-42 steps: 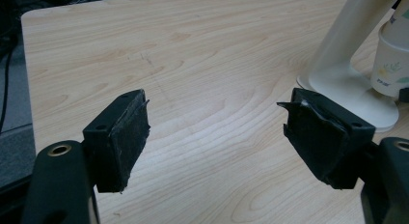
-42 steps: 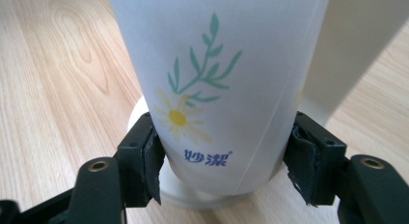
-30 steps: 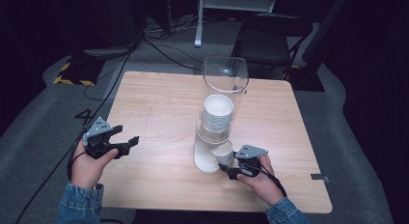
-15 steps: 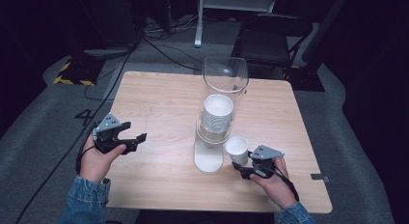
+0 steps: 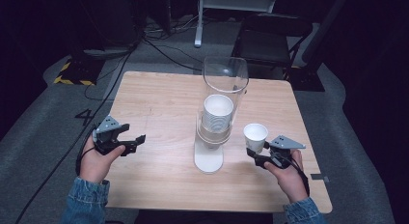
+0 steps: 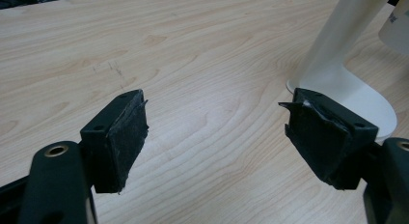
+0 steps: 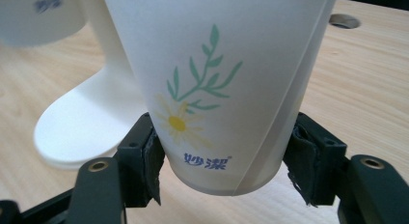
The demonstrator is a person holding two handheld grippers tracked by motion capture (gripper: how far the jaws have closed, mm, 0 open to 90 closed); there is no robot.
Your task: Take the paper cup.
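Plainly, the right hand-held gripper is clamped low on a white paper cup printed with a green sprig and a yellow daisy, its black pads pressing just above the base, so the likeliest trouble is the thin wall buckling or the tapered cup slipping and tilting out of the grip, since most of its height stands unsupported above the jaws. In the high view the cup is held upright and clear of the light wooden desk, just to the right of the white-footed clear-tube cup dispenser with its stack of cups; a careless swing toward it could knock the tube. The left hand-held gripper hovers open and empty over the desk, well apart, so it offers no steadying if the cup begins to topple.
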